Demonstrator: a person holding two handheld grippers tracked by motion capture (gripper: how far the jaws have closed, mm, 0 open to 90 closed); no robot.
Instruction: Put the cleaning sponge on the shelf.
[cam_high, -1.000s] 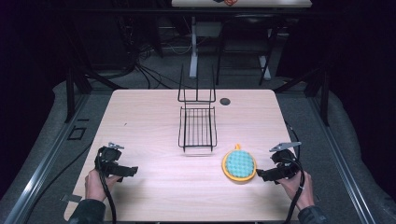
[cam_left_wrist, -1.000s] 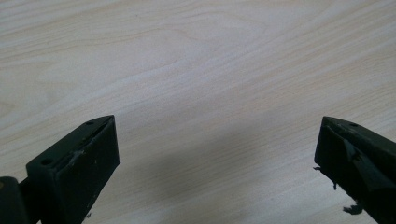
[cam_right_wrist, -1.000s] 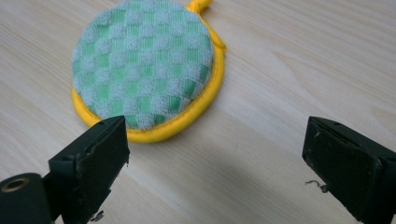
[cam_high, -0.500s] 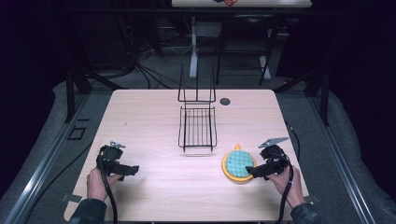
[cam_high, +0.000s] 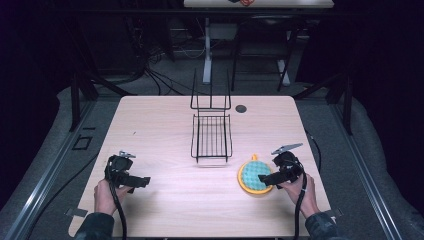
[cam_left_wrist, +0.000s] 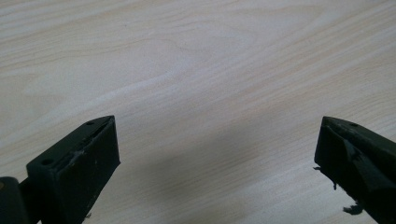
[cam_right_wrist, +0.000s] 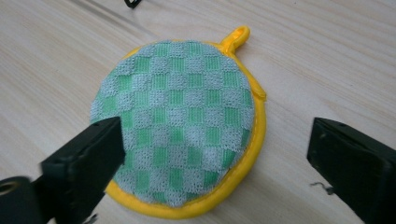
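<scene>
your right gripper (cam_high: 267, 178) sits at the right edge of the round pot holder (cam_high: 253, 176), its jaws spread wide with nothing between them. in the right gripper view the pot holder (cam_right_wrist: 180, 123) lies flat on the table (cam_high: 165, 135), green-checked face up inside a yellow rim, straight ahead of the right gripper (cam_right_wrist: 217, 154) and a little toward the left jaw, which overlaps its near-left part while the right jaw stands off over bare wood. the pad is round, so it has no long axis to speak of; the only direction it gives you is its hanging loop (cam_right_wrist: 237, 34), which points away from you toward the wire rack (cam_high: 212, 135). that rack stands near the pot holder, farther up the table and a little to its left.

your left gripper (cam_high: 141, 182) is well apart from the pad, on the other side of the table; the left gripper view has its jaws wide open over plain wood. the right hand is clearly the nearer one, so the pick looks like its job: likely shift slightly so the yellow rim falls between the jaws before you close.
</scene>
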